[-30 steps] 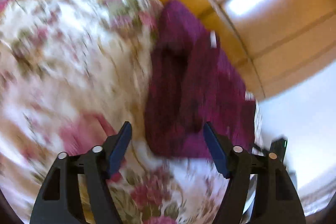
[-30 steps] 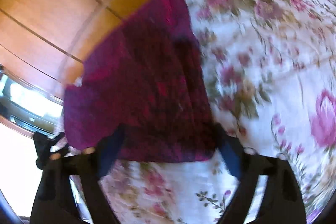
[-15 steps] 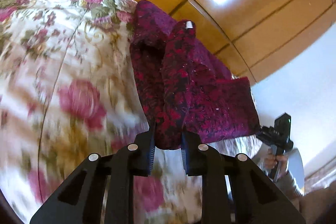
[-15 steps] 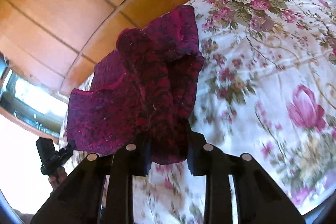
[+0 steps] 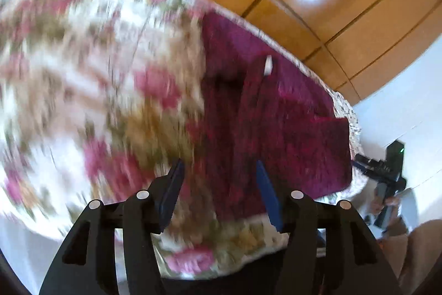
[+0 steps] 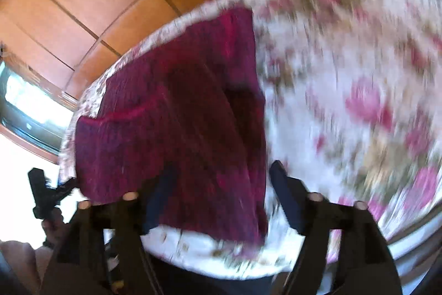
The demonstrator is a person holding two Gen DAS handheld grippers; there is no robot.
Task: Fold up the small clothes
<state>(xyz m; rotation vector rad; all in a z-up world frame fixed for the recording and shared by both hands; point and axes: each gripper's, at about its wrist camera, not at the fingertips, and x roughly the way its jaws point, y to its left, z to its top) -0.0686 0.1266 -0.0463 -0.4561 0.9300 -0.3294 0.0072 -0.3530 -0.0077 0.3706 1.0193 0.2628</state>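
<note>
Maroon knit garment (image 5: 276, 123) is laid flat on the floral bed (image 5: 83, 73), released since half a second ago. Left tongs (image 5: 219, 192) are seen opening, nothing pinched. Right tongs (image 6: 221, 198) are likewise spreading, lifted clear above its near edge.

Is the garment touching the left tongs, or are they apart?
Apart. In the left wrist view, the left tongs are opening, and both blue pads stand clear of the maroon garment, which lies on the floral cloth.
</note>
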